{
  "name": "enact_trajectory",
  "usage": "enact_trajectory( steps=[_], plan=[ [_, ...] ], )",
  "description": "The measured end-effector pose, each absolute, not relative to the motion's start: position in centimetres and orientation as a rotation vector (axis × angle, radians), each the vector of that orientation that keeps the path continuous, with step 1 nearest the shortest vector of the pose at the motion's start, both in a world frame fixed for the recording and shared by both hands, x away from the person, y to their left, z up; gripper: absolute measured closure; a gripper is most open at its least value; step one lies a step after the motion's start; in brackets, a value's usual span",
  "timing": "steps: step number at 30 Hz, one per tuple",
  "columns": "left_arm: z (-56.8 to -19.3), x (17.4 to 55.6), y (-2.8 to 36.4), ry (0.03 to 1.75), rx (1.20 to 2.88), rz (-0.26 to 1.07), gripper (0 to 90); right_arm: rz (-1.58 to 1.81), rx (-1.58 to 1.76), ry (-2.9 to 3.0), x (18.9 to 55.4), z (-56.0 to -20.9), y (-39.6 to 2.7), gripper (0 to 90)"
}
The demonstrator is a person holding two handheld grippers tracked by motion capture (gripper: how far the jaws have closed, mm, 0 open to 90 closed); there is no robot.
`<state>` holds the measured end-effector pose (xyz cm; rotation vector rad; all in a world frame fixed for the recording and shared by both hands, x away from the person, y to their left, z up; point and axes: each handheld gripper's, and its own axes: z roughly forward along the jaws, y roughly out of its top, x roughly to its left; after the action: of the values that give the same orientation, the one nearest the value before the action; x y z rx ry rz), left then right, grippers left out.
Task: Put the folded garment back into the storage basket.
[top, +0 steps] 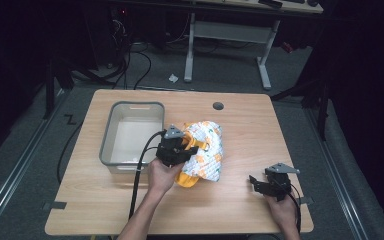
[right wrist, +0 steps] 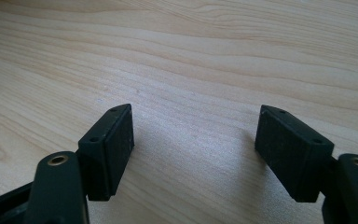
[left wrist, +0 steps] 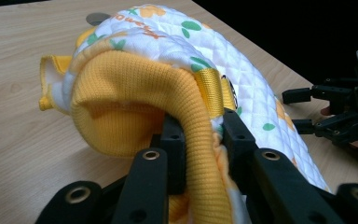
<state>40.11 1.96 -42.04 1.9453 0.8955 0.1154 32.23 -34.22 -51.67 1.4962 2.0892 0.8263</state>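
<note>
Pale wood-grain tabletop point(top: 240, 125) carries everything we see, with dark floor and cables beyond. Nearest us, the right tool point(top: 258, 185) sits low at the front right edge, its jaws spread wide over bare wood with nothing between them. Farther in, the left tool point(left wrist: 200, 135) is clamped on the yellow ribbed-knit hem of a quilted garment point(top: 207, 150), white with orange and green print; its underside is hidden. Just left of it stands a grey plastic bin point(top: 111, 134); beyond it, a round grommet hole point(top: 218, 106).
</note>
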Motion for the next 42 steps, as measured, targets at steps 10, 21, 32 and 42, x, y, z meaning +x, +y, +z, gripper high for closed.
enact_trajectory(
  steps=[10, 21, 32, 42],
  plan=[
    [-41.2, 40.1, 3.7, 0.912, 1.908, 0.114, 74.3, 0.826, 1.496, 2.089, 32.2, -51.7, -34.2, 28.4],
    [-39.6, 40.2, 5.9, 0.925, 1.886, 0.159, 74.4, 0.826, 1.496, 2.089, 32.2, -51.7, -34.2, 28.4],
    [-38.7, 40.6, 7.8, 0.936, 1.859, 0.163, 74.3, 0.826, 1.497, 2.089, 32.2, -51.7, -34.2, 28.5],
    [-38.3, 41.3, 9.8, 0.982, 1.849, 0.183, 74.3, 0.827, 1.496, 2.089, 32.2, -51.7, -34.2, 28.5]
  ],
)
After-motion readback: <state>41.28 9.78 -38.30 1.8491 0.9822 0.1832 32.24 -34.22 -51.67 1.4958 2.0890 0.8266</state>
